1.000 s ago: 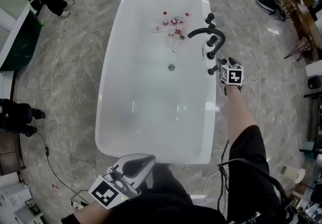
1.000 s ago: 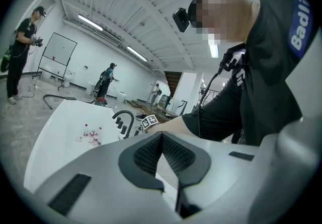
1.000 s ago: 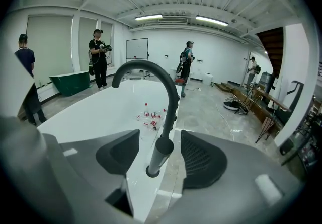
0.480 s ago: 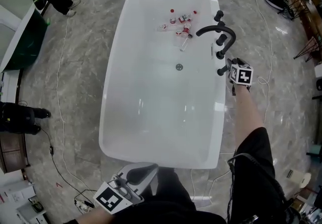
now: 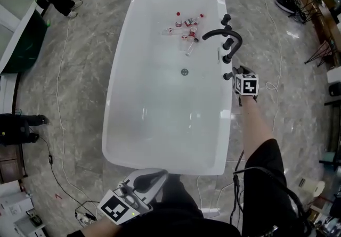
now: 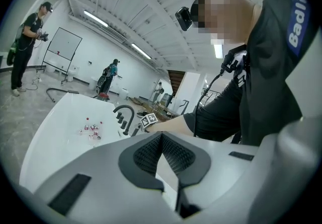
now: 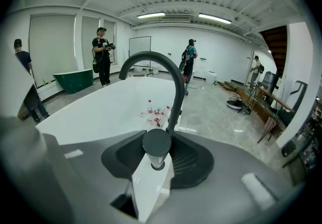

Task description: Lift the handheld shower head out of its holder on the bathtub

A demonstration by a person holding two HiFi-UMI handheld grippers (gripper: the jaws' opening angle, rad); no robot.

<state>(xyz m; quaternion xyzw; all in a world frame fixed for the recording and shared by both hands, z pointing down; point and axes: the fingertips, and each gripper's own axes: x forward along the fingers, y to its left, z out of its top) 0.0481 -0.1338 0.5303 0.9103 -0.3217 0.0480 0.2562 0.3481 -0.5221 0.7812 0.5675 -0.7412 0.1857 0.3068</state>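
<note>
right gripper (image 7: 157, 137) jaws just closed; gripping shower head (image 7: 156, 146)

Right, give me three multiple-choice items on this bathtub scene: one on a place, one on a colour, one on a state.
1. Where do the small bottles lie?
A) in the tub near the tap
B) on the floor
C) on a shelf

2. What colour is the tap?
A) silver
B) black
C) white

3. What stands between the right gripper's jaws?
A) nothing
B) a bottle
C) the shower head

Answers:
1 A: they lie inside, by the tap end.
2 B: its curved spout is black.
3 C: the jaws, which have just been closing, press its round black top.
</note>
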